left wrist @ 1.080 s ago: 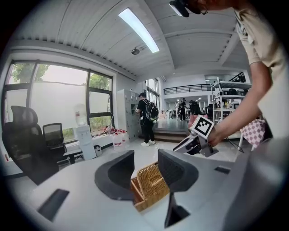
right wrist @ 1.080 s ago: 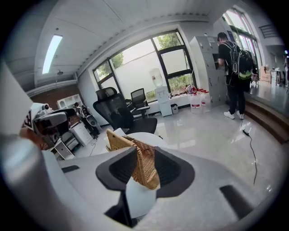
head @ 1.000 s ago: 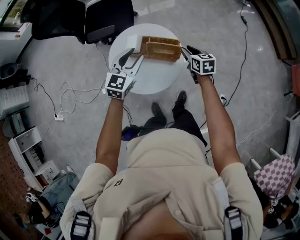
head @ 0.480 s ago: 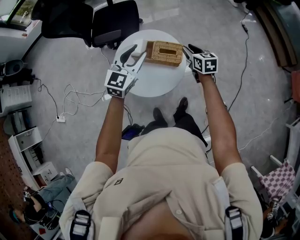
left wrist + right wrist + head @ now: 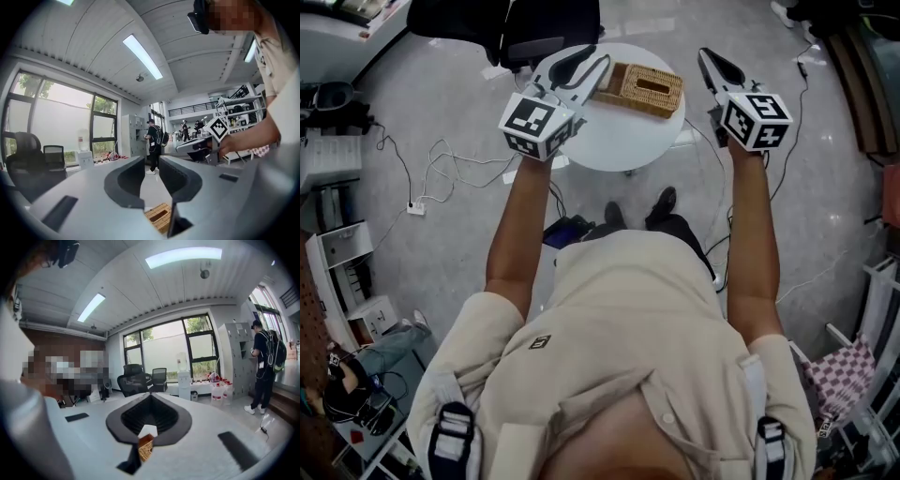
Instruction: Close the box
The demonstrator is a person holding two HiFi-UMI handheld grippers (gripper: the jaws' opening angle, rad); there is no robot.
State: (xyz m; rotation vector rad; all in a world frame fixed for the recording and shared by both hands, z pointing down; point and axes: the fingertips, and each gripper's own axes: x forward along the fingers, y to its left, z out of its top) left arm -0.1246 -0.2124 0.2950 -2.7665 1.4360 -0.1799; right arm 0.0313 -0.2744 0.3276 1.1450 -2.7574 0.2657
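A rectangular woven wicker box (image 5: pixel 639 89) lies flat on a small round white table (image 5: pixel 619 141), on the half farther from the person and right of its middle. Its lid is down and level with the walls. A narrow rectangular slot is cut in the middle of the lid; only darkness shows through it, so the contents cannot be told. In the head view the box's long axis runs across the table from upper left to lower right, only slightly tilted, and the slot runs the same way.

Both grippers are held above the table, clear of the box. The left gripper (image 5: pixel 151 168) has jaws that have just been closing; they stand partly apart with nothing between them. The right gripper (image 5: pixel 150 404) has its jaws pressed together, empty.
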